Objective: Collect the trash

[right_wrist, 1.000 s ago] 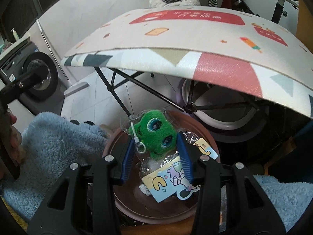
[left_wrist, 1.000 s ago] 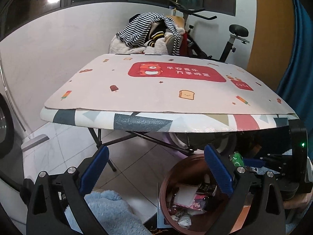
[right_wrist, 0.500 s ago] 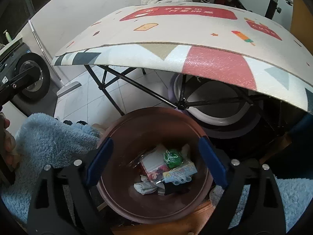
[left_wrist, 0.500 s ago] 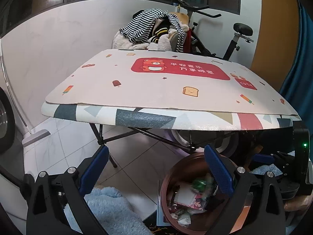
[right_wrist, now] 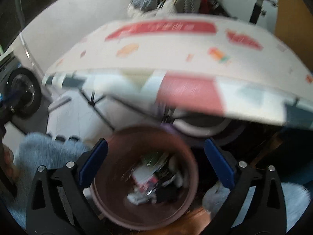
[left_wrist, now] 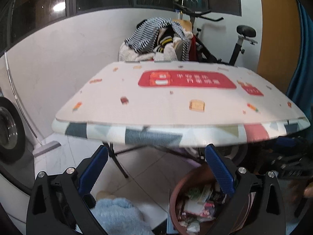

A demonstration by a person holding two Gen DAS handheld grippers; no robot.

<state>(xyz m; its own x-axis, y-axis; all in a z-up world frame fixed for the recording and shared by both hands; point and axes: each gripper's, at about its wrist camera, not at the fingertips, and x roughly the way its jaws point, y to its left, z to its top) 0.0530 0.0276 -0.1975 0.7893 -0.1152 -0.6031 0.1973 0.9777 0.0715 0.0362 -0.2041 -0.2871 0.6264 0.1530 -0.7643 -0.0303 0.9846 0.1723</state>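
A brown round bin stands on the floor under the table edge, holding mixed trash, with a blurred bit of green near the top. My right gripper hovers above the bin; its jaws are opening wide and nothing is between them. My left gripper is open and empty, held left of the same bin, whose trash shows behind its right finger. The right gripper's black body shows at the right edge of the left wrist view.
A folding table with a printed cover overhangs the bin. Light blue fluffy fabric lies low at the left of the bin. A washing machine stands far left. A clothes pile and an exercise bike are behind the table.
My right gripper let go of the green plush toy in its clear packet, which dropped into the bin. Its jaws spread wide and it rose a little. The left gripper tilted slightly upward.
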